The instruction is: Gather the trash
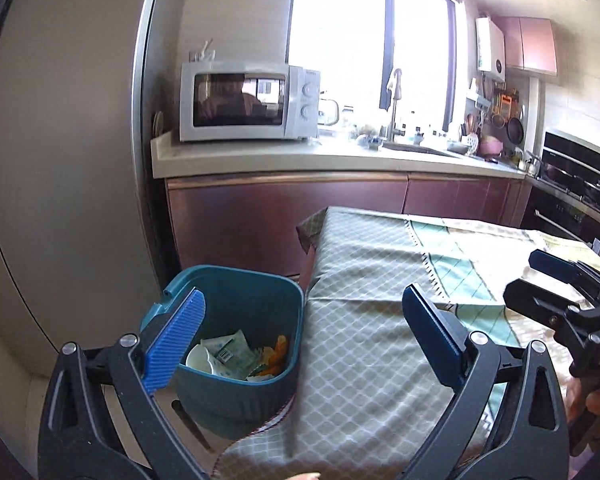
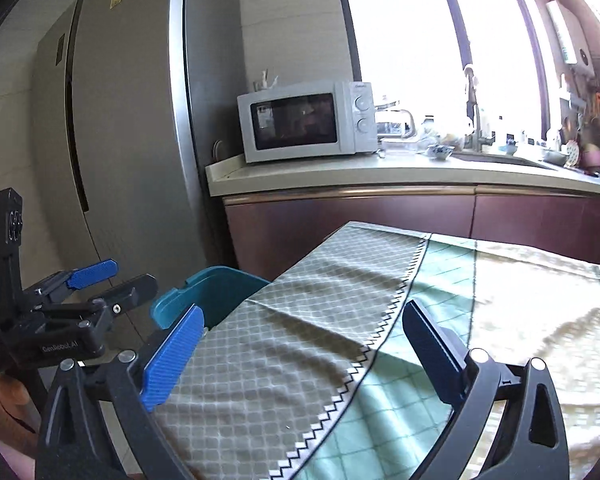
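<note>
Trash lies inside the teal bin, which stands on the floor just beside the cloth-covered worktop: crumpled white paper, a green-printed packet and something orange. No loose litter shows on the tablecloth in either view, though its far right end is washed out by sunlight. Left gripper is spread wide and carries nothing, above the bin's rim and the worktop's edge. Right gripper is likewise wide and bare over the cloth. Judgement: collection appears complete or very nearly so; no remaining item can be identified.
</note>
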Available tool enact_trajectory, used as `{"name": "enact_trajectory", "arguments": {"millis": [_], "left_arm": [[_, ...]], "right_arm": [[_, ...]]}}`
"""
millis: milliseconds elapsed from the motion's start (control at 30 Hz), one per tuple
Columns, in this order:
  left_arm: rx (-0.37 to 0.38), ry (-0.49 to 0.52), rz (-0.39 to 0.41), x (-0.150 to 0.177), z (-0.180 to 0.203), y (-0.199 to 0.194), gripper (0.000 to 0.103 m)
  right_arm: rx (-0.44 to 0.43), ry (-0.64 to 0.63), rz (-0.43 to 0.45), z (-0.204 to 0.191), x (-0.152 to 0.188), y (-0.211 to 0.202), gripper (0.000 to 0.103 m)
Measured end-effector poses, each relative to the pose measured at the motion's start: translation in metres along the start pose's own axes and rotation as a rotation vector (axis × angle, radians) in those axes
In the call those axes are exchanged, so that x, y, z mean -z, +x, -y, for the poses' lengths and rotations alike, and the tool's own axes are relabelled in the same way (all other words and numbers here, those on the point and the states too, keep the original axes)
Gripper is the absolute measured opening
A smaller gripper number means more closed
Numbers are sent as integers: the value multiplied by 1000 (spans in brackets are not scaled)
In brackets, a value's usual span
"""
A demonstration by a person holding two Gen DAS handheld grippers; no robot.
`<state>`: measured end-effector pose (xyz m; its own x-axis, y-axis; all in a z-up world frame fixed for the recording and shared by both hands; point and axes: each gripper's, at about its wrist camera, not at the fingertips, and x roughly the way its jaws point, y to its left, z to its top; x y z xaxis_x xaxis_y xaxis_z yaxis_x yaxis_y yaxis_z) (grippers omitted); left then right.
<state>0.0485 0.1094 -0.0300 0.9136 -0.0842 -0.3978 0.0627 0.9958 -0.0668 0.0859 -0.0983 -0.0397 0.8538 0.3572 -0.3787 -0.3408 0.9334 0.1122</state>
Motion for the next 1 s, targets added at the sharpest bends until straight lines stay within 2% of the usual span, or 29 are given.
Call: {"name": "enact_trajectory", "arguments": {"millis": [200,467,1000], "left_arm": [[20,-11,45,-2,25,-23,97],[29,29,82,-1,59,-41,97],[9,45,126,0,79,-60,97]], "right_arm": [[145,1,97,18,9,-43,96],[263,36,177,39,24,-81,96],[326,72,210,48,35,-107,96]]}}
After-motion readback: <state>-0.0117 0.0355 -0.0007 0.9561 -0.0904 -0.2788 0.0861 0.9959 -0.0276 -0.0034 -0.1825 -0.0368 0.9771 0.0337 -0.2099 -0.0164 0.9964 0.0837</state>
